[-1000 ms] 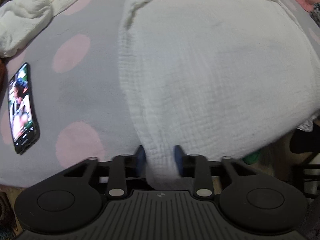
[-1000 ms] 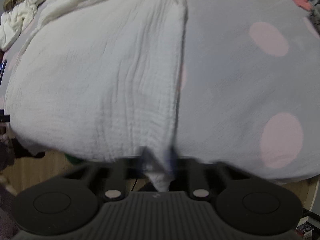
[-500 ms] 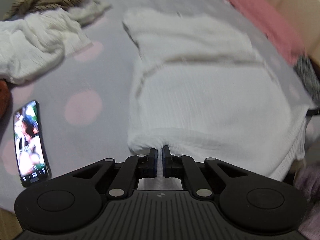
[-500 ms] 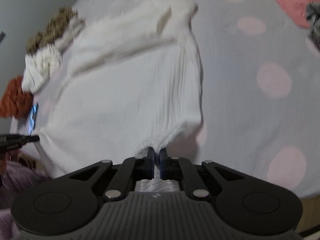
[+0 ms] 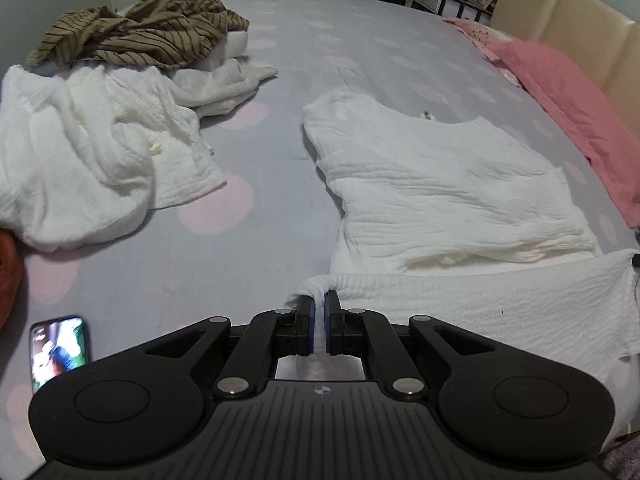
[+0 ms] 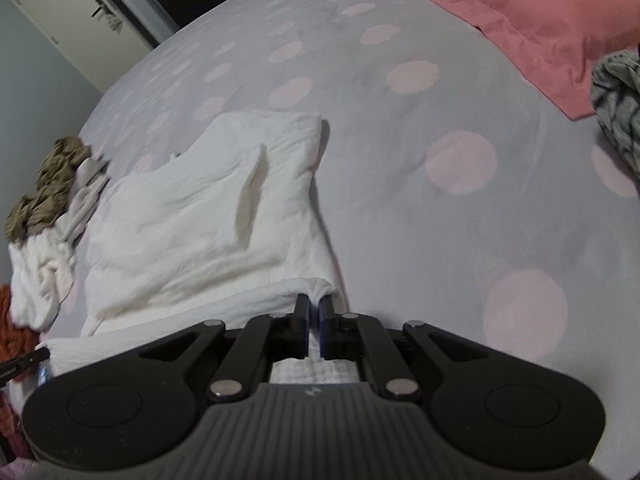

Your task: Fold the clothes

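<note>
A: We have the bed under everything, grey sheet with pink dots, and a pink pillow along its headboard edge.

B: Toward the far left corner we see a rumpled white heap with a brown striped garment on top. A phone lies lit at the near left edge, well apart from our work.

A: Nothing lies across the white garment itself. It is spread mid-bed, its near hem lifted off the sheet and stretched between our two tools.

B: Our left gripper is pinched tight on the hem's left corner, cloth pressed between the pads.

A: And our right gripper is clamped the same way on the hem's right corner, its jaws all but together with only fabric between.
</note>
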Demonstrator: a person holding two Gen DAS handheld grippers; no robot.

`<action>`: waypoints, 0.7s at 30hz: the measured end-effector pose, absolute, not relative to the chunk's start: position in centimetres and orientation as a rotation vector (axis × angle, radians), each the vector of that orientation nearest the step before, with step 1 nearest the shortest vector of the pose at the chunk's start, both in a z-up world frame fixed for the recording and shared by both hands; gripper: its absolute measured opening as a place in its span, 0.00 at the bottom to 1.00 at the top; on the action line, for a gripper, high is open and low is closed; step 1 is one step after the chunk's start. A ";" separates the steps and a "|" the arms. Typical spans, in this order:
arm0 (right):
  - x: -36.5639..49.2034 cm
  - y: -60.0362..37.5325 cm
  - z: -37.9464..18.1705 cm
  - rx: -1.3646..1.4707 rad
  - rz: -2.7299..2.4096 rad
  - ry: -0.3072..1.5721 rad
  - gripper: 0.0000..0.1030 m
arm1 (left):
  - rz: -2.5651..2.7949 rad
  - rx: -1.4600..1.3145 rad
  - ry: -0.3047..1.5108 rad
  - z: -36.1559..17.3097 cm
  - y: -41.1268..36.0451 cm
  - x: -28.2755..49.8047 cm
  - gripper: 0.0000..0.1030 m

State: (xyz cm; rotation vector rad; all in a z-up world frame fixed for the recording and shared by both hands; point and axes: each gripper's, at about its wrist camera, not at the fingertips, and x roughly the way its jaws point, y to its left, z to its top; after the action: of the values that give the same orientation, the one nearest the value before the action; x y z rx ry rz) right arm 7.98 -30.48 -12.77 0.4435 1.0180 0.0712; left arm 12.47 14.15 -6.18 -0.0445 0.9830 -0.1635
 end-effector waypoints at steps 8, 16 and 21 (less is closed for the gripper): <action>9.9 -29.2 -15.0 0.344 0.007 1.042 0.11 | -0.147 0.121 0.985 -8.3 12.4 13.0 0.16; 7.3 -27.9 -13.0 0.164 0.006 0.967 0.34 | -0.101 0.287 0.827 -5.1 10.5 8.3 0.42; 3.9 -24.3 -12.2 0.010 0.163 0.919 0.34 | -0.240 0.471 0.766 -5.2 7.2 3.6 0.42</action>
State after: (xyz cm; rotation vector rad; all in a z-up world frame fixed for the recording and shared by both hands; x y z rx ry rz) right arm 3.86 -24.29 -12.23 0.0103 0.9187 0.1627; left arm 3.63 7.20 -5.18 0.4709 0.7657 -0.2403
